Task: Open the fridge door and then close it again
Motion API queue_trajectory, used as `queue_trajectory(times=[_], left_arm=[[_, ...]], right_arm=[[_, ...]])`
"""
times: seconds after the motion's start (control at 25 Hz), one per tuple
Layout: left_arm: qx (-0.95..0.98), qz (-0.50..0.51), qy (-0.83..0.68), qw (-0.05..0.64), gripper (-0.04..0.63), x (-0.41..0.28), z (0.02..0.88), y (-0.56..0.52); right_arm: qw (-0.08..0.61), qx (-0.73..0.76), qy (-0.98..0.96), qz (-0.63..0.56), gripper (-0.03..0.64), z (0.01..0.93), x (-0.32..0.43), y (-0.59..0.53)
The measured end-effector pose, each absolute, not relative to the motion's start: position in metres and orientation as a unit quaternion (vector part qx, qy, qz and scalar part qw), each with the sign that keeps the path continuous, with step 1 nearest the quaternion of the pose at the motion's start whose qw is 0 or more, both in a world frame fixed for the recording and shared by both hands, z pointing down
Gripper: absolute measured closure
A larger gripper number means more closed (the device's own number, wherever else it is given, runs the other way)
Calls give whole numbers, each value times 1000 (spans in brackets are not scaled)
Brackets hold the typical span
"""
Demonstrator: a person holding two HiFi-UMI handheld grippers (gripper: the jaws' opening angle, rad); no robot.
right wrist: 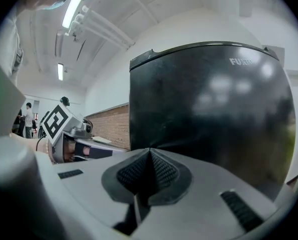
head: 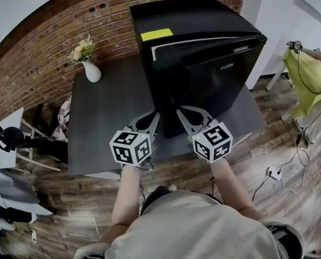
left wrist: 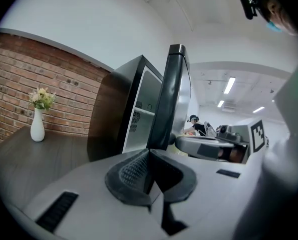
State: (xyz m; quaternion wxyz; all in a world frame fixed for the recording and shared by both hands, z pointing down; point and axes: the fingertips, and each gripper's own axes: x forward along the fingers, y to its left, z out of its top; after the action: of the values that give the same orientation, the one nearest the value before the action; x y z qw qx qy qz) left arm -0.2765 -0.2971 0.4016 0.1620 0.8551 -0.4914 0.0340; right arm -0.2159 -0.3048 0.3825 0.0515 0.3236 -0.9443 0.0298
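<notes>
Standing on the dark table (head: 106,117), the black fridge (head: 198,20) has its door (head: 214,85) ajar, with the white inside showing in the left gripper view. The left gripper (head: 156,115), jaws pressed together and empty, sits just at the door's free edge. The right gripper (head: 179,112), also closed on nothing, faces the door's front. A white vase (head: 91,72) stands well left of the fridge.

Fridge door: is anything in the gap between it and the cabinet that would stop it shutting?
Nothing visible stands between them. The fridge door is ajar. The shut left gripper sits beside its free edge, and the right gripper is in front of its outer face.
</notes>
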Motion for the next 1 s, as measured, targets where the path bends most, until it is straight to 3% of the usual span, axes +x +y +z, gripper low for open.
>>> queue_trajectory(times=[1.0], left_arm=[[863,30,-477,166,588,-310,408,-347]], right_arm=[[36,380,-924,21,618,373,-233,-364]])
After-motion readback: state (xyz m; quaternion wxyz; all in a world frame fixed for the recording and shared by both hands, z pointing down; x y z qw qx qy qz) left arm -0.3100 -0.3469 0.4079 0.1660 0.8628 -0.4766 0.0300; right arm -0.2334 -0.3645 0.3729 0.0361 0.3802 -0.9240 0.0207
